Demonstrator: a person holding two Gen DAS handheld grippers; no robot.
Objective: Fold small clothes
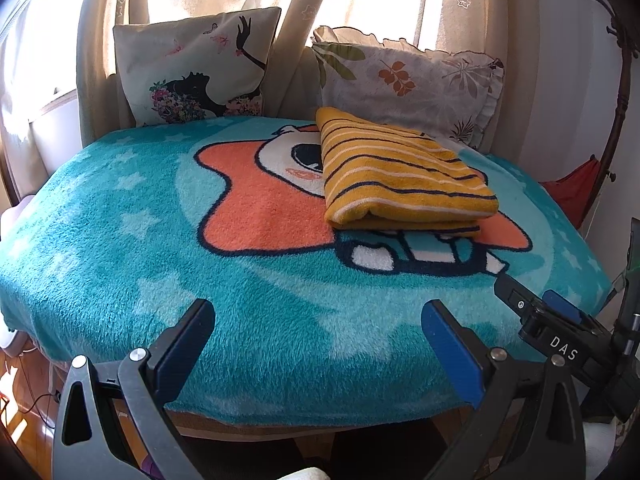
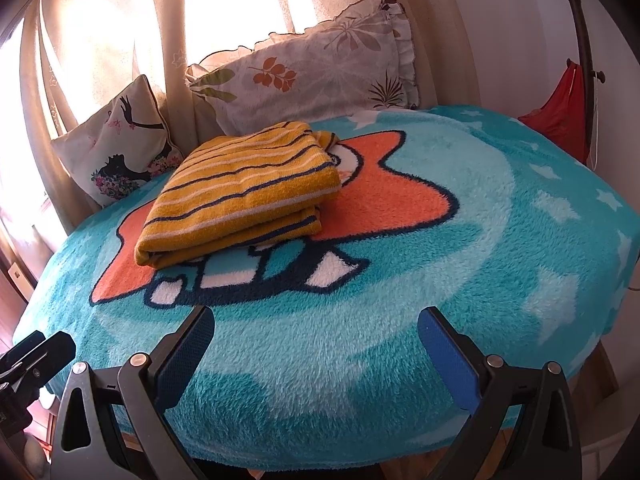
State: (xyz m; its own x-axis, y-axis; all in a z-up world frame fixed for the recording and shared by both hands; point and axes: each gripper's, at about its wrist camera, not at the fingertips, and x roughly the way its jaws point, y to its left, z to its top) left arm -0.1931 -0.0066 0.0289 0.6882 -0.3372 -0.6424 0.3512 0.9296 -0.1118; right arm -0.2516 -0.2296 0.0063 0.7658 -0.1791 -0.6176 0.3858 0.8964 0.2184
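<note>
Left gripper [image 1: 320,344], right gripper [image 2: 316,344]: both gaping wide, gripping nothing, hovering at blanket [image 1: 120,260] edge | striped garment [image 1: 404,172]: lying folded mid-blanket, apparently finished, hence untouched.

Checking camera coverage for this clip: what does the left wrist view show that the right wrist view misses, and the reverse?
Only the left wrist view shows the right tool from outside, its body marked DAS. Only the right wrist view shows the left tool from outside and the blanket's right edge. Both share the folded yellow striped garment lying untouched, two pillows, curtains and open tools.
</note>
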